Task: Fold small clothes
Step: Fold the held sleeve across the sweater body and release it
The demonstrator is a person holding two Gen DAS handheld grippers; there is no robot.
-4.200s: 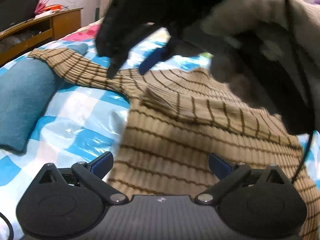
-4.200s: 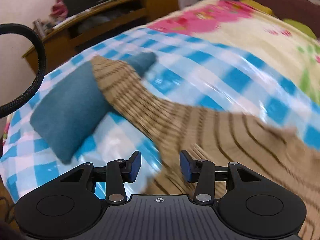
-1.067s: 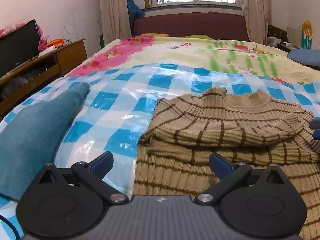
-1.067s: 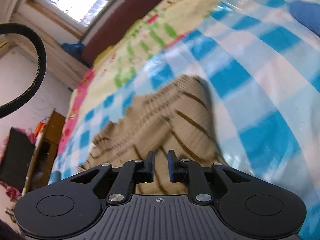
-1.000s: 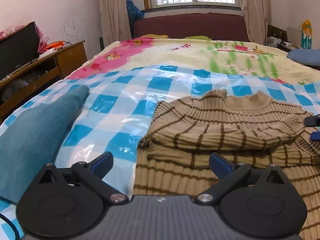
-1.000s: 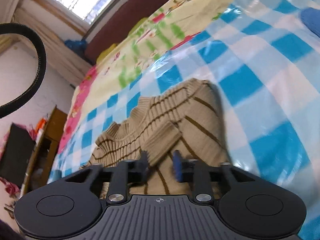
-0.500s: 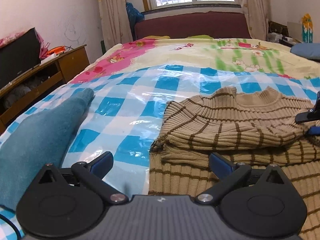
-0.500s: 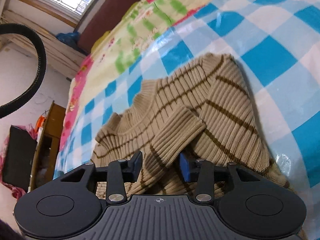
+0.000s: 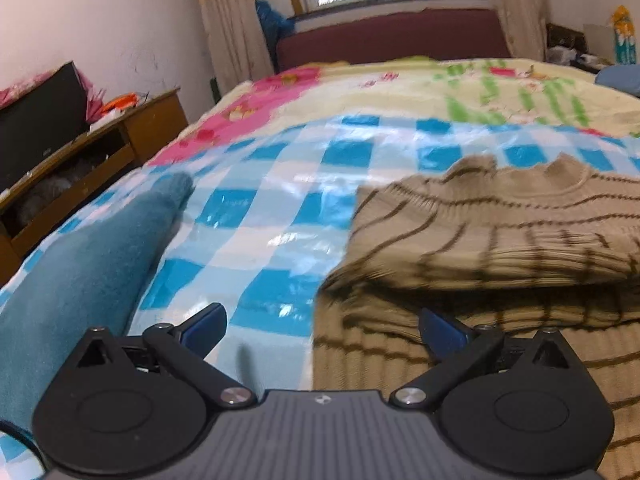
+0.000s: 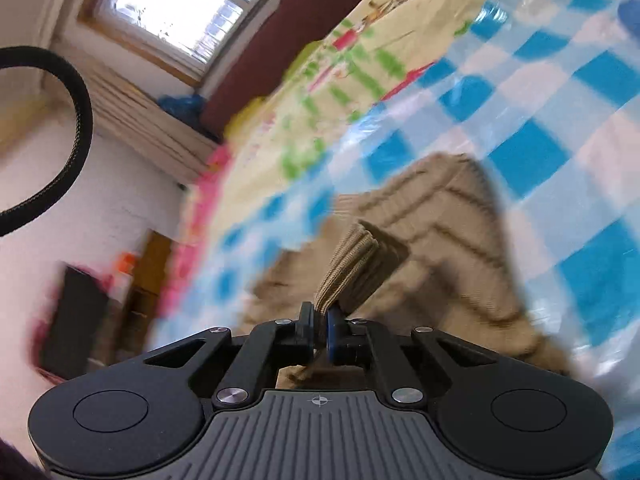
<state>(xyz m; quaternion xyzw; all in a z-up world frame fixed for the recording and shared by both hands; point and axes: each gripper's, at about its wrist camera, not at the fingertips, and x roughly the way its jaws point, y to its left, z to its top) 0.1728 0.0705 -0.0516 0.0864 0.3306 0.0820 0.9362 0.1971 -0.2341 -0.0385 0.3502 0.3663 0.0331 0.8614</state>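
Our right gripper (image 10: 320, 330) has just been closing and now pinches the cuff (image 10: 352, 276) of the sweater (image 9: 496, 240), which lies lower right of the left view on the checked sheet (image 9: 280, 216). Our left gripper (image 9: 322, 326) hangs wide open, holding nothing, astride the sweater's left edge. We judge the thin pinch may slip, or a pull may drag the folded sleeves apart on the slick sheet. A teal cloth (image 9: 80, 264) lies lower left, well apart; nothing blocks us.
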